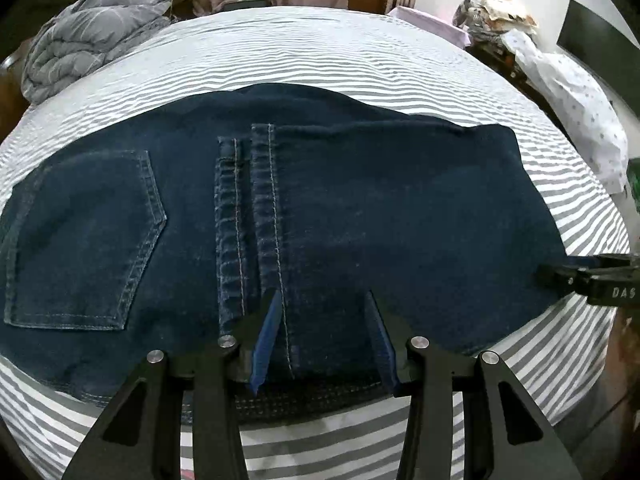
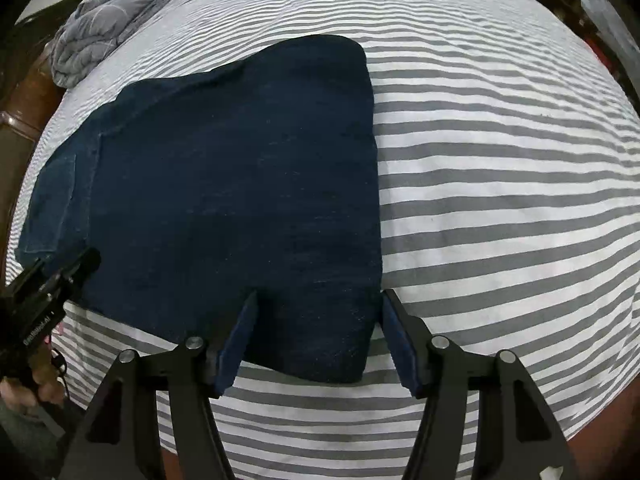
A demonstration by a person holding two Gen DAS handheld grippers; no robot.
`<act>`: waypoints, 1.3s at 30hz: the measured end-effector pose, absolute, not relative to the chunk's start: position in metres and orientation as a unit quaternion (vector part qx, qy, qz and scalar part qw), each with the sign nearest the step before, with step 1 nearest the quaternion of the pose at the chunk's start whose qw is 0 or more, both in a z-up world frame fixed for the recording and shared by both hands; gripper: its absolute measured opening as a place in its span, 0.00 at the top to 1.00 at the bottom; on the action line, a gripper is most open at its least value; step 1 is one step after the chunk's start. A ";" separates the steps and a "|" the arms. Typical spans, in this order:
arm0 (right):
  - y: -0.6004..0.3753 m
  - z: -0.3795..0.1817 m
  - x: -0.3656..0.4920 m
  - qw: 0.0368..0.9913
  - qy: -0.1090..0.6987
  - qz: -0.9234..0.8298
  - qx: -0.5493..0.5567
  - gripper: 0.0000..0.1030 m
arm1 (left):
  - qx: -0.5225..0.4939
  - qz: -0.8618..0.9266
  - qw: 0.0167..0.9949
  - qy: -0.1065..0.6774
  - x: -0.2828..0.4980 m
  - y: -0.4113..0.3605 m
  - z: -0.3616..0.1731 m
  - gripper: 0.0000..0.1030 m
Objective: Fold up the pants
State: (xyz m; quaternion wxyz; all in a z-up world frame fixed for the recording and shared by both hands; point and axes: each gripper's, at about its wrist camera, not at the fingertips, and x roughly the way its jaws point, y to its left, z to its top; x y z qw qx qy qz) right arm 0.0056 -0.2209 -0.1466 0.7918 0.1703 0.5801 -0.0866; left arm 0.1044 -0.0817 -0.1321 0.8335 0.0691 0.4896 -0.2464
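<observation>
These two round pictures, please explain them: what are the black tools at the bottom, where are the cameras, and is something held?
There is no robot. A person holds a two-finger gripper in each hand, each carrying a wide-angle camera looking along its fingers. One picture is from the left gripper, the other from the right gripper. Dark blue pants, already folded, lie flat on a striped bed; a grey blanket is bunched at the far corner. Both grippers are open above the near edge of the pants. Neither holds anything.
</observation>
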 end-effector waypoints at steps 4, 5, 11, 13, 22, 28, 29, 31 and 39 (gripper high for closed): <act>-0.220 -0.145 0.007 0.789 0.586 -0.093 0.160 0.43 | 0.073 -0.246 0.836 0.485 0.100 -0.078 -0.132 0.56; -0.219 -0.145 0.009 0.787 0.588 -0.094 0.159 0.43 | 0.072 -0.246 0.836 0.486 0.100 -0.078 -0.132 0.56; -0.211 -0.135 0.024 0.774 0.609 -0.109 0.136 0.43 | 0.013 -0.250 0.829 0.499 0.104 -0.054 -0.116 0.56; -0.206 -0.122 0.028 0.776 0.608 -0.111 0.126 0.43 | -0.028 -0.251 0.833 0.492 0.106 -0.034 -0.104 0.56; -0.126 -0.031 0.090 0.820 0.568 -0.049 0.046 0.42 | -0.278 -0.167 0.847 0.420 0.116 0.124 -0.063 0.55; -0.018 0.004 0.161 0.821 0.567 0.065 -0.004 0.41 | -0.445 -0.048 0.801 0.397 0.112 0.235 -0.102 0.55; 0.001 0.005 0.175 0.815 0.573 0.081 -0.014 0.41 | -0.455 -0.035 0.795 0.399 0.112 0.244 -0.110 0.55; 0.038 0.007 0.199 0.800 0.589 0.104 -0.034 0.41 | -0.484 -0.026 0.777 0.401 0.112 0.259 -0.127 0.55; 0.157 -0.005 0.275 0.768 0.608 0.155 -0.130 0.41 | -0.536 -0.049 0.756 0.373 0.112 0.271 -0.147 0.55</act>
